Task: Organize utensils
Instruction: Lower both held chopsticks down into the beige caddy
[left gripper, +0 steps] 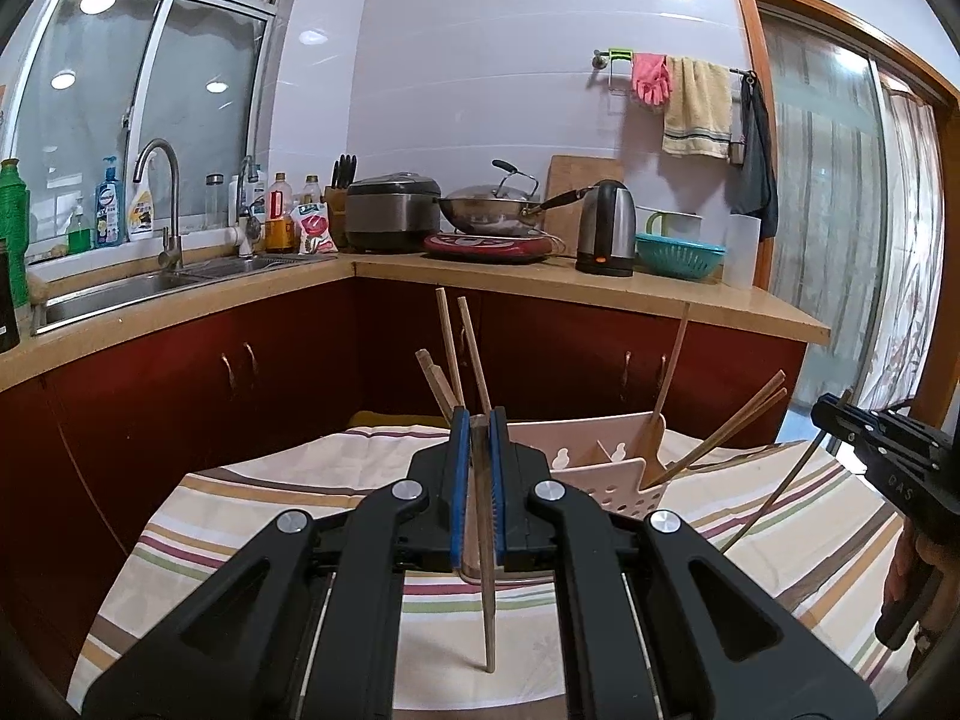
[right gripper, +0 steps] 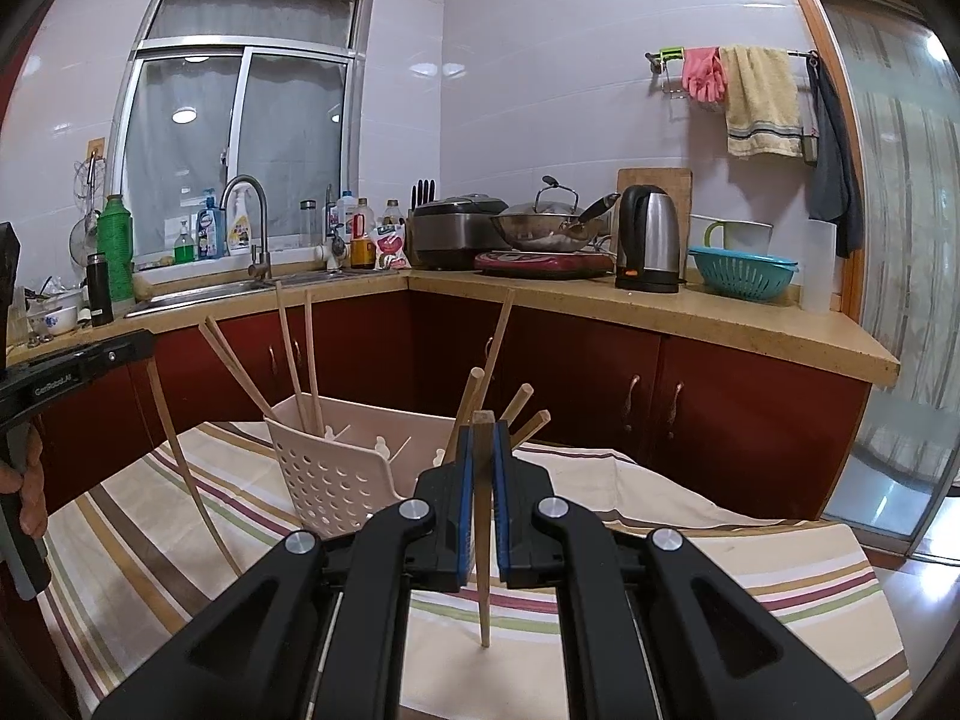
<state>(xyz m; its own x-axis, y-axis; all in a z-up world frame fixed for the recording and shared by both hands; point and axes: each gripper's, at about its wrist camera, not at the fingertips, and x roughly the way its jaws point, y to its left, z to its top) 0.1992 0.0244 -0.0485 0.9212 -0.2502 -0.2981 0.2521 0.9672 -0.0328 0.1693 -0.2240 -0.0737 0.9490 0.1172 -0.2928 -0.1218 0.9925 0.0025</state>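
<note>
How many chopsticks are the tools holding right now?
2. One chopstick is pinched upright in the left tool. The other chopstick is pinched in the right tool. More stand loose in the pink basket; some there may be hidden.

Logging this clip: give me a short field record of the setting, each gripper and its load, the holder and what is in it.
setting: kitchen, table under a striped cloth
left gripper: shut on one chopstick, held upright, tip pointing down
right gripper: shut on a second chopstick, also upright
utensil holder: pale, perforated, with dividers, standing on the cloth ahead of both grippers
holder contents: several wooden chopsticks leaning at different angles, plus a wooden spoon
</note>
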